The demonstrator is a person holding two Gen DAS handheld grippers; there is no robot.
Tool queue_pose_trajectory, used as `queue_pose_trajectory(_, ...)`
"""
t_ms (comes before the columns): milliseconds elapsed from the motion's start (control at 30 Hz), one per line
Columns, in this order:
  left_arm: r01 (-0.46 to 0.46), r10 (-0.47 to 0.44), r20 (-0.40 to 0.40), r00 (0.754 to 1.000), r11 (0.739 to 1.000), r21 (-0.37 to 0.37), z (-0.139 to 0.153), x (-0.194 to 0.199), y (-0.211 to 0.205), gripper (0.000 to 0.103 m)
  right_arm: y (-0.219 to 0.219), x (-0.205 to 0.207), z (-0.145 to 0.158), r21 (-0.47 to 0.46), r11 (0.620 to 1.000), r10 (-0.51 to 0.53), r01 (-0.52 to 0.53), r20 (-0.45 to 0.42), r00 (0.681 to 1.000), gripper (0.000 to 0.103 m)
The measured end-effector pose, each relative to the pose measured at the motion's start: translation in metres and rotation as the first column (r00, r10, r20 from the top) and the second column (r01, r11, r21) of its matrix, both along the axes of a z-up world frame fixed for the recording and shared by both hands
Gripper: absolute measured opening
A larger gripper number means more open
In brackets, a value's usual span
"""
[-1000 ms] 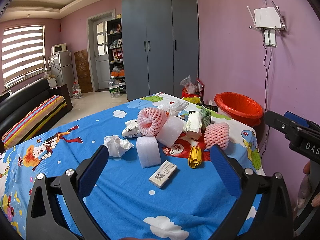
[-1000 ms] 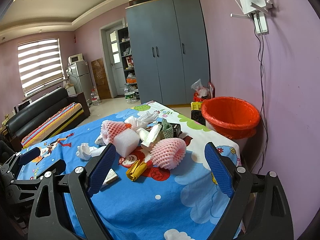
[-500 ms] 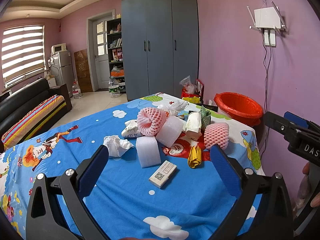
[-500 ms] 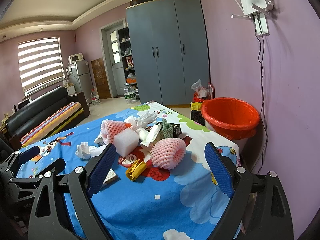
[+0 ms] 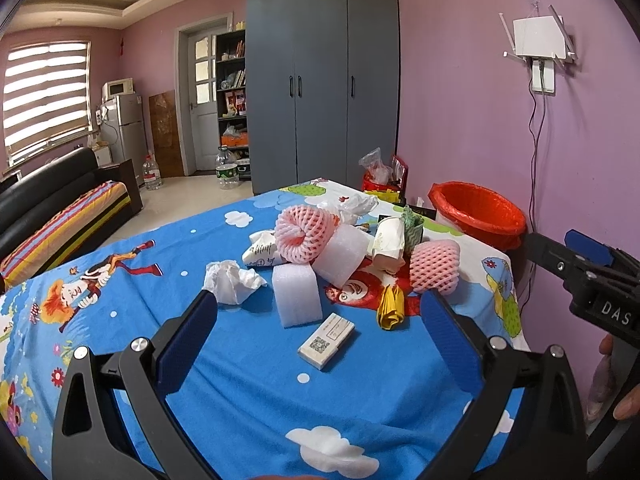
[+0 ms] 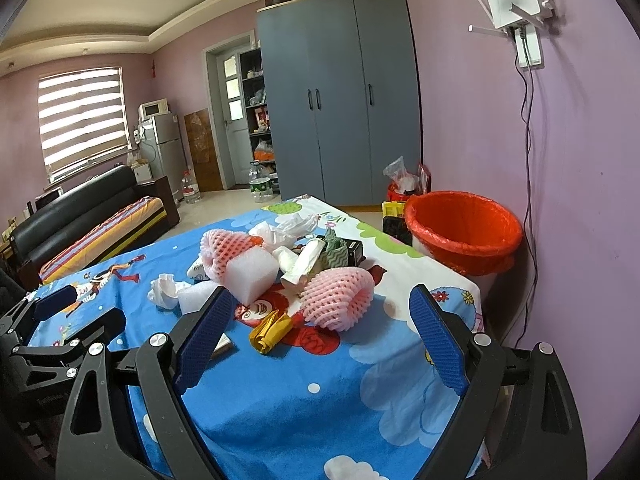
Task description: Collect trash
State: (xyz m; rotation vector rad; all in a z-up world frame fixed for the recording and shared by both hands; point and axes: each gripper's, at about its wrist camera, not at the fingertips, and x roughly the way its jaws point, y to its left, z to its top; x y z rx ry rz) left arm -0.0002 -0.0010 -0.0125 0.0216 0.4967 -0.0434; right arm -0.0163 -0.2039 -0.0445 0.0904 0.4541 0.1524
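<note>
A heap of trash lies on the blue cartoon tablecloth [image 5: 248, 392]: two pink foam fruit nets [image 5: 302, 234] [image 6: 338, 300], white foam blocks [image 5: 296, 296] [image 6: 250, 274], a crumpled tissue [image 5: 230, 282], a small white box [image 5: 326, 340], a yellow wrapper [image 5: 390, 306] [image 6: 270, 332] and a rolled paper packet [image 5: 388, 242]. An orange-lined bin [image 5: 478, 214] [image 6: 462, 226] stands past the table's far right corner. My left gripper [image 5: 318, 320] is open, short of the small box. Also open, my right gripper [image 6: 320, 312] hangs in front of the near pink net.
The pink wall runs along the right with a hanging cable [image 6: 528, 128]. A grey wardrobe [image 5: 322, 88] stands behind the table. A black sofa [image 5: 52, 208] is at the left. Water bottles [image 5: 152, 172] stand on the floor. A person's hand [image 5: 620, 384] holds the right gripper.
</note>
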Motion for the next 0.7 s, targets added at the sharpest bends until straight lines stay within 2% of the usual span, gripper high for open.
queue_pose_trajectory(233, -0.054, 0.054, -0.048, 0.997, 0.999, 0.001, -0.019, 0.013, 0.013, 0.098, 0.0, 0.011, -0.016, 0.02, 1.0, 0.018, -0.017, -0.03, 0.999, 0.085)
queue_pose_trajectory(333, -0.088, 0.09, -0.078, 0.993, 0.996, 0.032, -0.033, 0.023, 0.018, 0.098, 0.004, 0.02, -0.03, 0.018, 0.999, 0.044, -0.043, -0.062, 0.997, 0.085)
queue_pose_trajectory(467, -0.115, 0.119, -0.176, 0.977, 0.993, 0.033, -0.059, 0.046, 0.031, 0.098, 0.011, 0.033, -0.056, 0.025, 0.997, 0.082, -0.079, -0.136, 0.987, 0.084)
queue_pose_trajectory(500, -0.101, 0.105, -0.216, 0.971, 0.994, 0.03, -0.066, 0.054, 0.032, 0.098, 0.012, 0.036, -0.062, 0.024, 0.996, 0.085, -0.082, -0.153, 0.985, 0.084)
queue_pose_trajectory(600, -0.044, 0.055, -0.268, 0.962, 0.998, 0.047, -0.082, 0.072, 0.031, 0.097, 0.011, 0.044, -0.072, 0.046, 0.994, 0.101, -0.094, -0.182, 0.978, 0.084)
queue_pose_trajectory(700, 0.023, 0.01, -0.311, 0.95, 0.995, 0.1, -0.093, 0.088, 0.023, 0.097, 0.013, 0.049, -0.079, 0.057, 0.991, 0.13, -0.121, -0.201, 0.971, 0.084)
